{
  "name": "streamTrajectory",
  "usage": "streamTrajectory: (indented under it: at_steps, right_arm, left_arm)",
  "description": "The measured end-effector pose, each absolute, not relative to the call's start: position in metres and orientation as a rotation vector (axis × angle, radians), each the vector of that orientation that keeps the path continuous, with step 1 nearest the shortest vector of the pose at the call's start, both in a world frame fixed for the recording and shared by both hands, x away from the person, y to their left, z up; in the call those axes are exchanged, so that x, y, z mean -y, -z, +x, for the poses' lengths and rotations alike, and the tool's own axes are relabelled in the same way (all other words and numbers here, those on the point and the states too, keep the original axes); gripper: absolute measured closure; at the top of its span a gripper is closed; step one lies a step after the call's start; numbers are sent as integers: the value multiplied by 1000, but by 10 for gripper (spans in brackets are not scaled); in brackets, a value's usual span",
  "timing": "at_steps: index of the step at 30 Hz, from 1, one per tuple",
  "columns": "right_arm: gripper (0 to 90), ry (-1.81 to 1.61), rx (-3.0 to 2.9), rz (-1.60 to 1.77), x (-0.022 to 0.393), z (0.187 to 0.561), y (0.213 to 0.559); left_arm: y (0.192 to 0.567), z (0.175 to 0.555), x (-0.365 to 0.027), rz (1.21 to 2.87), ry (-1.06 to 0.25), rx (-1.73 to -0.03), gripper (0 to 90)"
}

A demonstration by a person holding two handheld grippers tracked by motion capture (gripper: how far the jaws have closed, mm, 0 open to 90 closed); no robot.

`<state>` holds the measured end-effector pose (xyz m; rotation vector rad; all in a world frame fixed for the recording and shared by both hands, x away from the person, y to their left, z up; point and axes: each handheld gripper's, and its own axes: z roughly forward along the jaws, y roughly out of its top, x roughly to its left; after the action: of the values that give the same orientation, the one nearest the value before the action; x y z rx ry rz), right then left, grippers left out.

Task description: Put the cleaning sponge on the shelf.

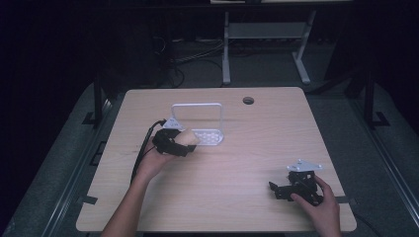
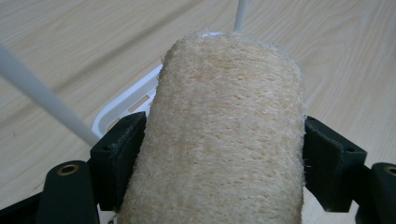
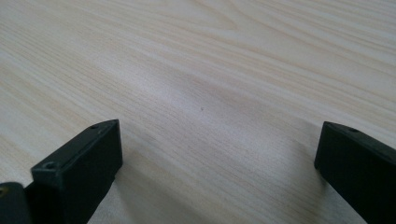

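A tan, fibrous loofah sponge [image 2: 224, 140] sits between the two black jaws of my left gripper [image 2: 224, 158], which is shut on it from both sides. In the high view the left gripper [image 1: 184, 144] holds the loofah sponge [image 1: 189, 138] at the left edge of a white wire rack [image 1: 197, 121] near the table's middle. The rack's white base [image 2: 130, 100] and thin white rods [image 2: 42, 95] lie just beyond the sponge. My right gripper [image 3: 219, 163] is open with bare wood between its jaws; it rests low near the table's front right, right gripper [image 1: 278, 190].
The light wooden table [image 1: 237, 163] has a round cable hole [image 1: 248, 100] at the back. A white desk frame [image 1: 267, 39] and cables stand on the dark floor behind it.
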<state>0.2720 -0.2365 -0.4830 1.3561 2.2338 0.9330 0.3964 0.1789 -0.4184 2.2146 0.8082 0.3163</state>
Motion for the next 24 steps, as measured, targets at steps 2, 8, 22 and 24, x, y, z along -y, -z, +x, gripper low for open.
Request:
streamTrajectory:
  at_steps: [2,8,22,24]
  right_arm:
    - [7,-933,-2234,1356,236,272,483]
    - [7,-933,-2234,1355,237,272,483]
    - [7,-933,-2234,1356,236,272,483]
    - [7,-933,-2234,1356,236,272,483]
  left_arm:
    - [419,398,-175,2207,-320,-805,226]
    - [422,405,-166,2218,-310,-807,226]
    - [425,415,-139,2229,-337,-791,226]
    - [426,417,-137,2229,-334,-797,227]
